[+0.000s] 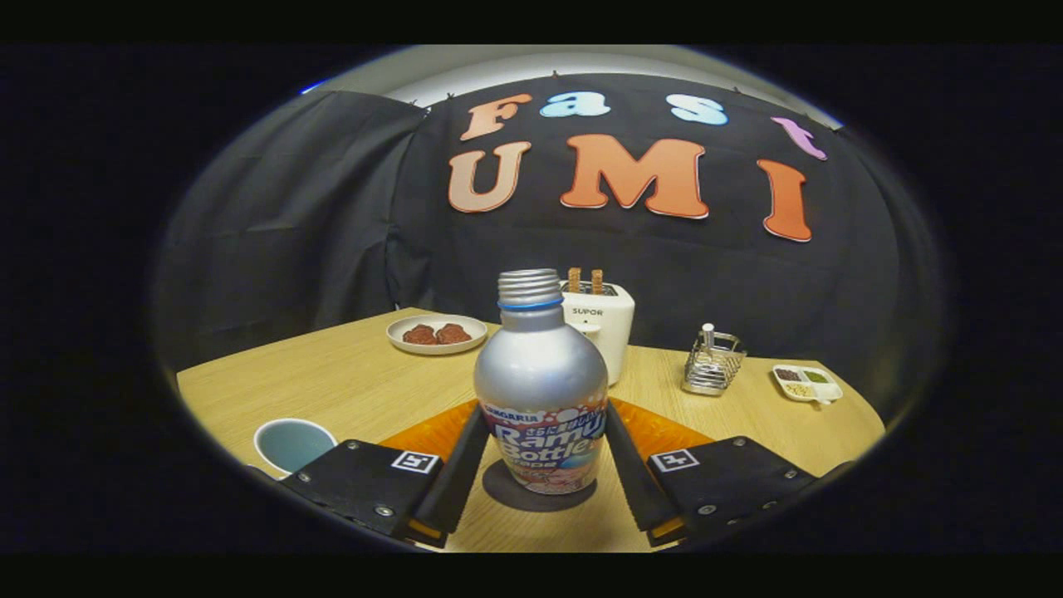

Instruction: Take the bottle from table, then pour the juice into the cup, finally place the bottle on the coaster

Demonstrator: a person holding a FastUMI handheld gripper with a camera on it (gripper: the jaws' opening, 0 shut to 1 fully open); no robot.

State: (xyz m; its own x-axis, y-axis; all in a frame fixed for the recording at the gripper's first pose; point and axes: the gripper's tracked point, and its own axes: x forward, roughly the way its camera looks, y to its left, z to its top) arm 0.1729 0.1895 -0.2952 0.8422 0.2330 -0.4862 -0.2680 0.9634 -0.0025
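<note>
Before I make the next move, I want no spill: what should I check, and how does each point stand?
1. Bottle upright: ok.
2. Bottle's base on the coaster: ok, a dark disc shows under it.
3. Gripper fingers against both sides of the bottle: ok.
4. Bottle neck open, no cap: ok, so keep it upright.
5. Juice in the cup, beside the left finger: cannot tell.
6. Toaster behind the bottle, apart from it: ok.
</note>
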